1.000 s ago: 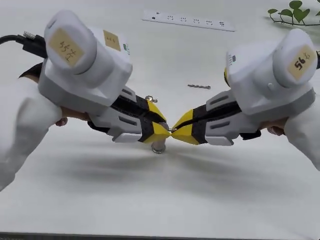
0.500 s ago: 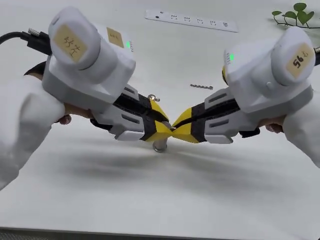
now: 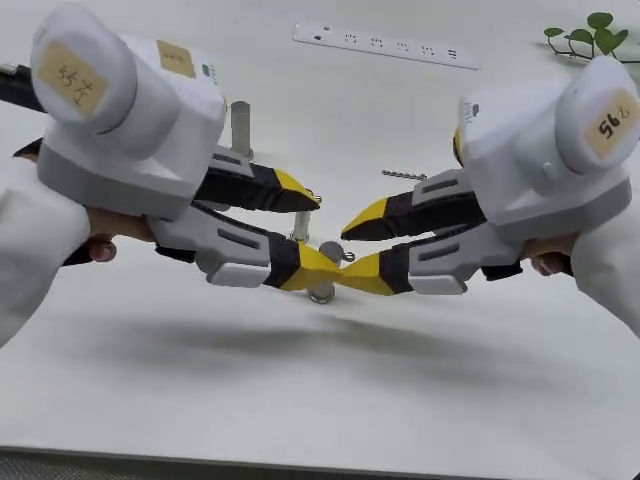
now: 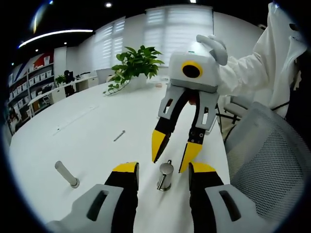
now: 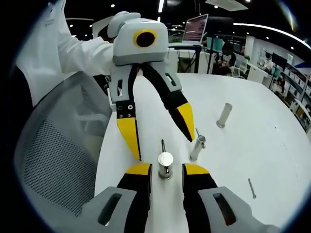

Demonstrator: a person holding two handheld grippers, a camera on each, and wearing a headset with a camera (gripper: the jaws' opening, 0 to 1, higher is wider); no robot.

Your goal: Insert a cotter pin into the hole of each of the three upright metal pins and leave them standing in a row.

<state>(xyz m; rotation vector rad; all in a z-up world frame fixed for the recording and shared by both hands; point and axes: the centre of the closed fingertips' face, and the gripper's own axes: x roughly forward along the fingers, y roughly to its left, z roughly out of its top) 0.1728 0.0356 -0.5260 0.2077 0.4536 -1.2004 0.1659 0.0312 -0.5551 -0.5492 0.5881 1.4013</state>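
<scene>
A short upright metal pin [image 3: 327, 262] stands on the white table between both grippers, with a cotter pin [image 3: 346, 257] sticking out near its head. My left gripper [image 3: 318, 237] is open around this pin [image 4: 165, 175], one jaw on each side. Facing it from the right, my right gripper [image 3: 350, 258] is open too, and the pin [image 5: 165, 165] sits between its jaws. Just behind stands a second upright pin [image 5: 197, 147] with a cotter pin at its top. A third, bare pin [image 3: 240, 128] stands further back left.
A loose cotter pin [image 3: 405, 175] lies on the table behind the right gripper. A white power strip [image 3: 385, 45] runs along the far side and a green plant [image 3: 590, 28] sits at the far right corner. A mesh office chair [image 5: 58, 160] stands by the table edge.
Both grippers were shut, tips meeting at the front pin; now both have opened. The cotter pin stays in the pin. The left gripper has drawn back slightly to the left.
</scene>
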